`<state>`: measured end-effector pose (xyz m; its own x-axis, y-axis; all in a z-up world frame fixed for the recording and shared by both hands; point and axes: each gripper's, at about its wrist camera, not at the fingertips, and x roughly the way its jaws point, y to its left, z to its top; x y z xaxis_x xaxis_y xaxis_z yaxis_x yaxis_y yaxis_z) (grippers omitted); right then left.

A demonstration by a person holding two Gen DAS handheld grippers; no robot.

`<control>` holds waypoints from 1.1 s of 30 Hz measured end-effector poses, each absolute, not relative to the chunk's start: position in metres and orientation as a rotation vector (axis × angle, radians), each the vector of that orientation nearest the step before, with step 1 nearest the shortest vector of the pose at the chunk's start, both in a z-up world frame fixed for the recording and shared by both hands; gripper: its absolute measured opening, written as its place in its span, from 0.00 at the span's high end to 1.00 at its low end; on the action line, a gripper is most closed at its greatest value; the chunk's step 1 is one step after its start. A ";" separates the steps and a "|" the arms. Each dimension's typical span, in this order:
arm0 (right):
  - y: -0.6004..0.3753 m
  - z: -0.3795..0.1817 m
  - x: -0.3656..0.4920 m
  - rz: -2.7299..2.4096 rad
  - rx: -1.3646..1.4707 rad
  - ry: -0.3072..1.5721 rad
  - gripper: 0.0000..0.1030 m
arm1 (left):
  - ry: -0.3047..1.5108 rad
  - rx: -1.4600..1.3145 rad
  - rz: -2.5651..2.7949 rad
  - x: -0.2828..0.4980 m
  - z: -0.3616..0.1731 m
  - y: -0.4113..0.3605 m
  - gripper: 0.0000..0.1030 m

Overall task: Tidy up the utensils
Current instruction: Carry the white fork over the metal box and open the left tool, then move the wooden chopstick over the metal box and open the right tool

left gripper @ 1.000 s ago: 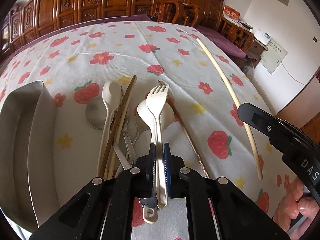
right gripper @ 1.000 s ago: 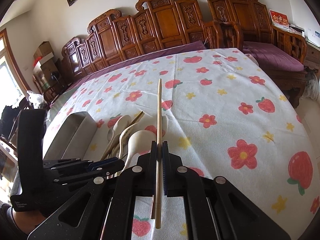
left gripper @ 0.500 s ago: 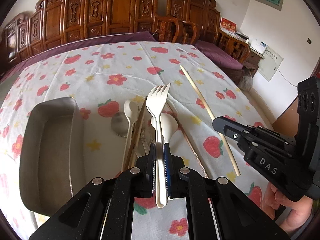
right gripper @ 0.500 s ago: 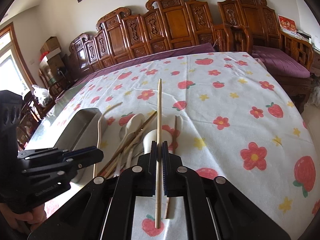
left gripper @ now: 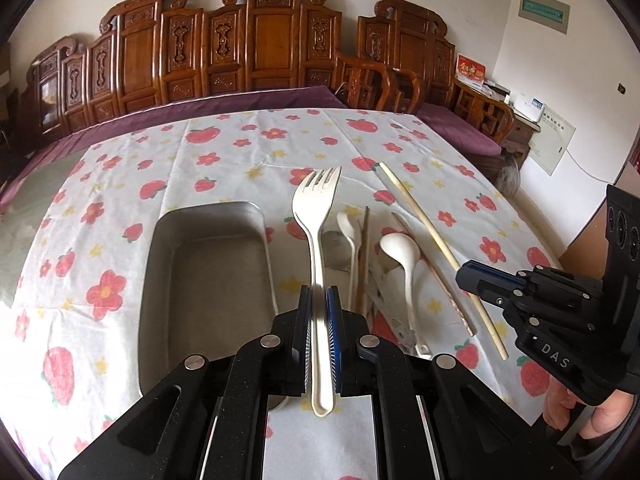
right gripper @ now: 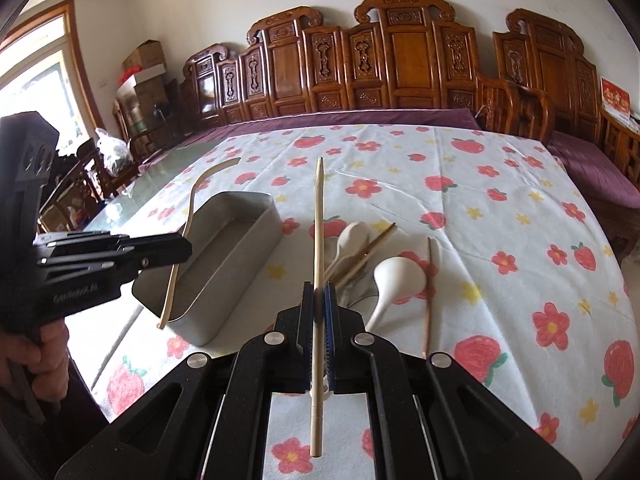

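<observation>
My left gripper (left gripper: 319, 296) is shut on the handle of a cream fork (left gripper: 316, 216), held in the air with its tines over the right rim of the metal tray (left gripper: 208, 206). My right gripper (right gripper: 319, 292) is shut on a pale chopstick (right gripper: 318, 232) that points away over the utensil pile. In the right wrist view the left gripper (right gripper: 176, 248) hangs beside the tray (right gripper: 240, 196), the fork (right gripper: 188, 232) edge-on. On the cloth lie a white spoon (left gripper: 400, 248), a second spoon (left gripper: 348, 228) and brown chopsticks (left gripper: 365, 256). No utensil lies in the tray.
A flowered tablecloth (left gripper: 240, 160) covers the table. A carved wooden bench (left gripper: 272, 52) with a purple cushion stands behind it. The table's right edge drops off near a low cabinet (left gripper: 520, 120). A hand (right gripper: 44, 360) holds the left gripper's handle.
Both grippers have risen and swung left with the fork and the chopstick still held. The tray has come from the left edge toward the middle of the left wrist view.
</observation>
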<state>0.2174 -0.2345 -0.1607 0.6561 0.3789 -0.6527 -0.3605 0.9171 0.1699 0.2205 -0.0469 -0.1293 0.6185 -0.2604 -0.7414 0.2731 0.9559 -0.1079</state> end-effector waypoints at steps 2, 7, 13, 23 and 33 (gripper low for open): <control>-0.229 -0.160 0.215 0.417 0.012 0.736 0.94 | 0.851 0.014 -0.297 0.222 -0.131 -0.033 0.93; -0.219 -0.162 0.217 0.411 0.012 0.732 0.94 | 0.855 0.014 -0.272 0.230 -0.138 -0.006 0.93; -0.203 -0.165 0.219 0.402 0.003 0.730 0.94 | 0.867 -0.017 -0.248 0.238 -0.157 0.021 0.93; -0.175 -0.168 0.220 0.416 -0.030 0.747 0.94 | 0.922 -0.037 -0.251 0.253 -0.178 0.035 0.93; -0.149 -0.164 0.223 0.416 -0.023 0.771 0.94 | 0.933 -0.049 -0.239 0.263 -0.175 0.043 0.93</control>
